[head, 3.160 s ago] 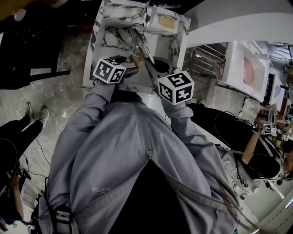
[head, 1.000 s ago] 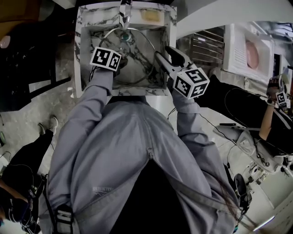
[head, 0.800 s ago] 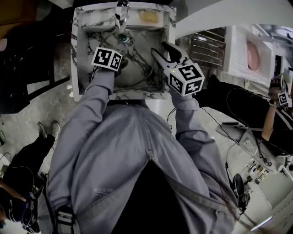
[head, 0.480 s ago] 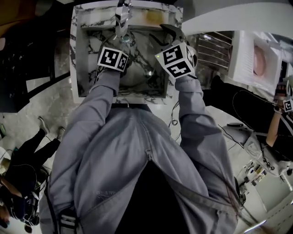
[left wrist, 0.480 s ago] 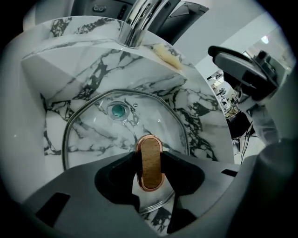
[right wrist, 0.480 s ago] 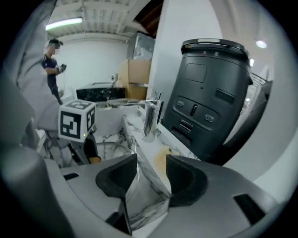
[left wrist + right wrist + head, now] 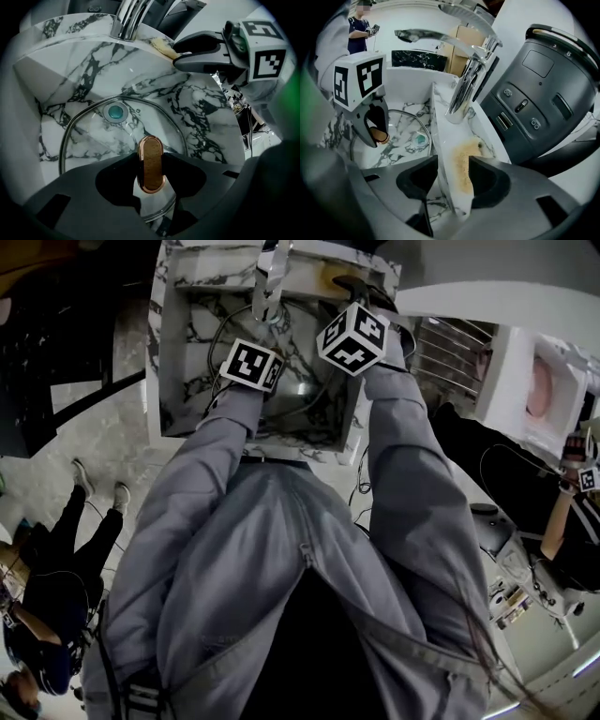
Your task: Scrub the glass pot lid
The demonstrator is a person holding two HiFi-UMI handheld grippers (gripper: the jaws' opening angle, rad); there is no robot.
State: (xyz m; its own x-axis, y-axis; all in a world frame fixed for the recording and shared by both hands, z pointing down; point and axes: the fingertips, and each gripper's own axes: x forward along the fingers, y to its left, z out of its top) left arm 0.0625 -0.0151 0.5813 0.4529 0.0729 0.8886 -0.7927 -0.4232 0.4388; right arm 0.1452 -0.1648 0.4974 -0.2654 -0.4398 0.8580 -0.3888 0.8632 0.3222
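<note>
Glass lid was down in the marble sink, with the teal drain visible through the glass. Left hand-held gripper was clenched on the lid's copper-brown knob. Right hand-held gripper was released, jaws apart over the sink ledge beside the tap. A yellowish pad lay between the jaws, not pressed.

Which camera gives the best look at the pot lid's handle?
Left gripper view: the handle stands large and end-on, clamped between the left gripper's jaws. The right gripper view shows it small, at the side. In the head view a marker cube covers it.
</note>
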